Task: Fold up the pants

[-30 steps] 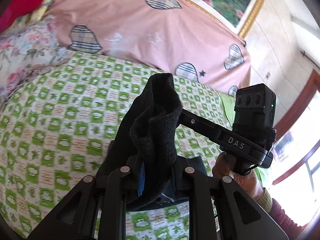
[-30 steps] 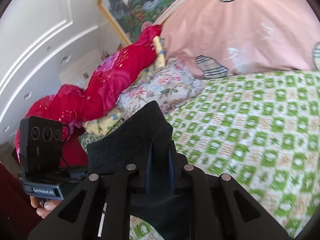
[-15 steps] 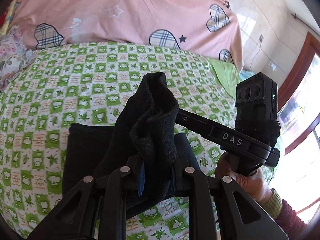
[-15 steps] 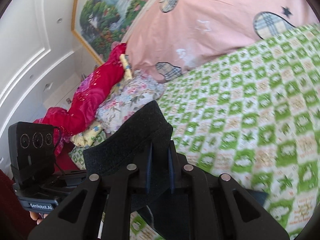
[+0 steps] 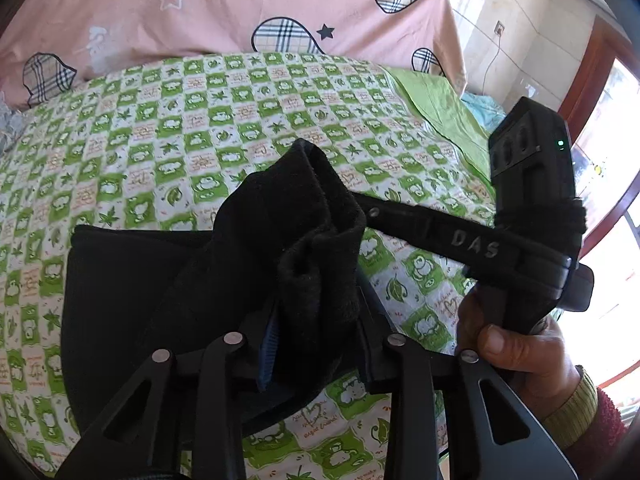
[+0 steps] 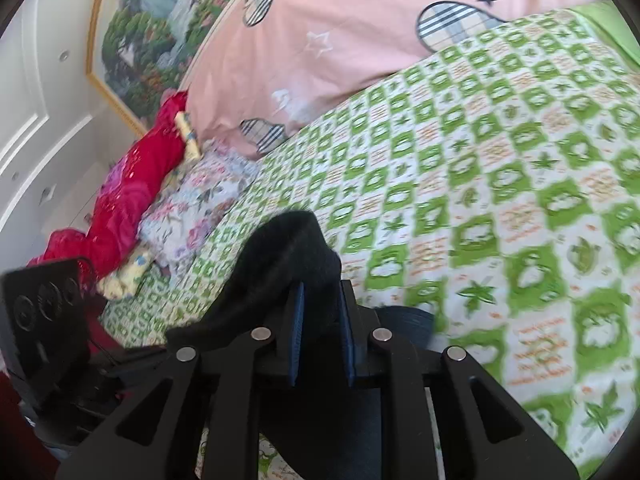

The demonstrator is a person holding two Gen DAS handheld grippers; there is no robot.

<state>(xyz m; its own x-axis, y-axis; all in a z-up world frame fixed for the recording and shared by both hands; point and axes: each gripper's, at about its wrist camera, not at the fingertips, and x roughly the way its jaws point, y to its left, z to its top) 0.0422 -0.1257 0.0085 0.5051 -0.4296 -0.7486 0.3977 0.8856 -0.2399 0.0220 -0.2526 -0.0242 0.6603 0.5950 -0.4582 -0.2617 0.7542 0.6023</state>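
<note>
The left tongs [image 5: 316, 344] have just been opening, yet a bunched black edge of the pants [image 5: 132, 280] still sits between their blue pads [image 5: 267, 354]; whether the pads still press I cannot tell. The right tongs [image 6: 320, 340] have opened a little too, with cloth between them, grip likewise unclear. The rest of the pants lies flat on the green-checked bed [image 5: 200, 128]. The step looks like laying 1 fold over and letting go. Next, both tongs should part fully and draw back without dragging the fold.
</note>
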